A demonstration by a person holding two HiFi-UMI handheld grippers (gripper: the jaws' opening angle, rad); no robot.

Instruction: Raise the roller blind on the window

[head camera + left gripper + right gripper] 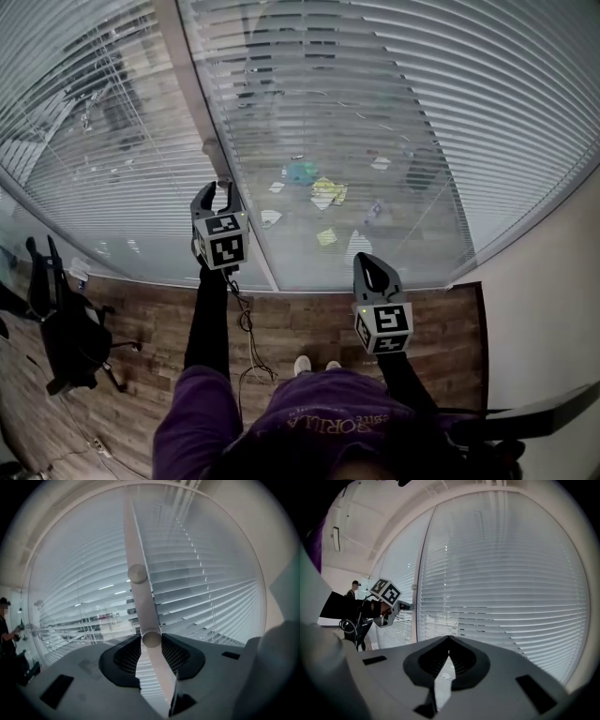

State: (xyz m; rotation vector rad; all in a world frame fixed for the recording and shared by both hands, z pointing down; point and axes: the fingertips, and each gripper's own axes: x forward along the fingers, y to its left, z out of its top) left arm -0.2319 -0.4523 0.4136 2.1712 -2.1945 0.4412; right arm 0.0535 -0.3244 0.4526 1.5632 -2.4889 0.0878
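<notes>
White slatted blinds (375, 122) hang lowered behind the glass on both sides of a pale upright post (192, 84). Two round grey knobs stick out of that post. My left gripper (215, 190) is raised to the post, and in the left gripper view its jaws stand against both sides of the lower knob (151, 638). The upper knob (137, 573) is free. My right gripper (368, 267) hangs lower and to the right, in front of the right pane; its jaws are shut (449, 637) with nothing between them. The right gripper view also shows the left gripper (405, 605) at the post.
A black office chair (66, 328) stands on the wooden floor at the left. A cable (246, 323) trails down by the glass. A plain wall (553, 300) closes the right side. A person (354, 590) stands beyond the glass at the left.
</notes>
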